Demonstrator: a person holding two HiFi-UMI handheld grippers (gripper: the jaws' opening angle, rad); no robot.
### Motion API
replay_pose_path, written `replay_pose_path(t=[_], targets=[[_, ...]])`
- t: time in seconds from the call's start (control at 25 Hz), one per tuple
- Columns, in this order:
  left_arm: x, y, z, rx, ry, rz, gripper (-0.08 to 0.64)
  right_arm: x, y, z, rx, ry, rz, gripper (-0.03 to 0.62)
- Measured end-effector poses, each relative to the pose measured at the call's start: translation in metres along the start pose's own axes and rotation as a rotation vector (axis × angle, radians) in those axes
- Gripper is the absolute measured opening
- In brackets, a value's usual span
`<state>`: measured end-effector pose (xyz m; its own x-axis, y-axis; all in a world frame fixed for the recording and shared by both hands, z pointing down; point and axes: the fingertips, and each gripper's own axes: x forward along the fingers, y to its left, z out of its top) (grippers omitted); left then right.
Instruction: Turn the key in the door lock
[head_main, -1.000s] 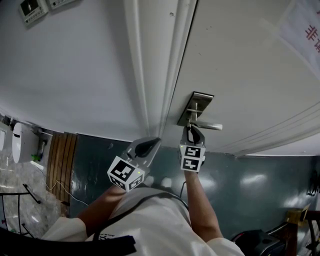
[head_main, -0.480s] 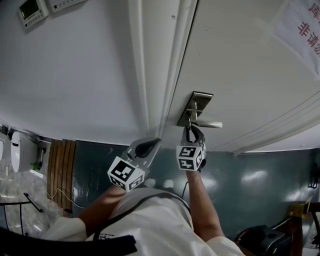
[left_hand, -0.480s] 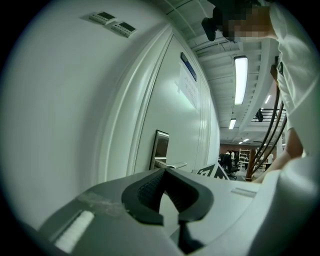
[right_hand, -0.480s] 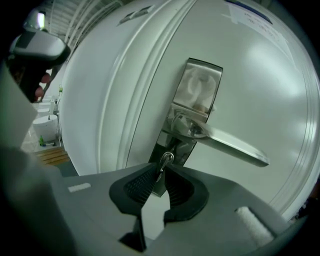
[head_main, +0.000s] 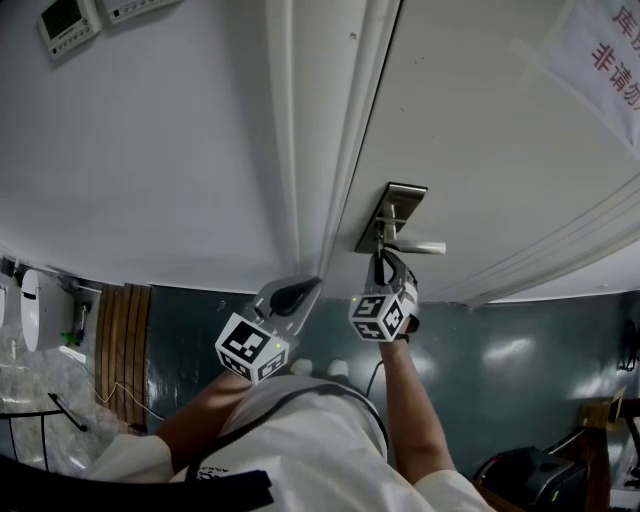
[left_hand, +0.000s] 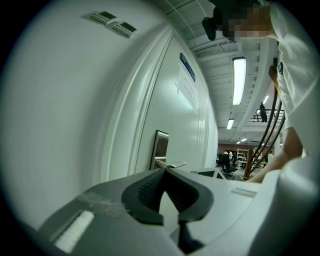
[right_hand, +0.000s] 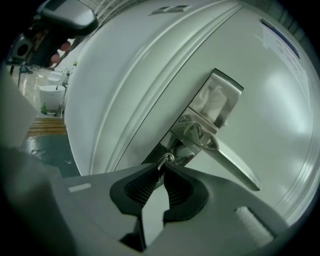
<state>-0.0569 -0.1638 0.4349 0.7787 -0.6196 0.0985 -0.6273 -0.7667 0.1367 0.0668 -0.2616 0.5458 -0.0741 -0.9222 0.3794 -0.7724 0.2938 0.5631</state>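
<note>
Right gripper view: the right gripper's (right_hand: 161, 172) ribbed fingers (right_hand: 142, 189), just closing, pinch a small silvery key (right_hand: 165, 160) at the polished steel lock plate (right_hand: 222, 97). The left gripper's (left_hand: 164, 170) fingers meet, empty.

This looks like a large warehouse-style workplace. A white door (head_main: 480, 120) carries a printed notice (head_main: 600, 60), with wall control panels (head_main: 62, 18) beside it. The floor (head_main: 500, 360) is glossy dark green. Long strip lights (left_hand: 239, 80) hang under a high ceiling by an upper walkway railing (left_hand: 265, 118). Shelving (left_hand: 241, 156) and an office chair (left_hand: 228, 168) stand far down the hall.
</note>
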Motion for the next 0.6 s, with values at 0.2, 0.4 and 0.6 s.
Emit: replay_pose_path(t=[0.2,0.4,0.6], targets=[[0.0008,-0.0005,0.0022,0.003,-0.004,-0.008,0.005,-0.0007,0.0005,0.0004,-0.077,0.005,-0.008,0.049],[0.0023,-0.0006,0.0018,0.003,-0.005,-0.011,0.005,-0.0006,0.0026,-0.0007,-0.191,0.005,-0.004,0.051],[0.0047,-0.0014,0.0021,0.003,-0.008,-0.015,0.005,-0.0005,0.0053,-0.0008,-0.334,-0.001,0.02,0.057]])
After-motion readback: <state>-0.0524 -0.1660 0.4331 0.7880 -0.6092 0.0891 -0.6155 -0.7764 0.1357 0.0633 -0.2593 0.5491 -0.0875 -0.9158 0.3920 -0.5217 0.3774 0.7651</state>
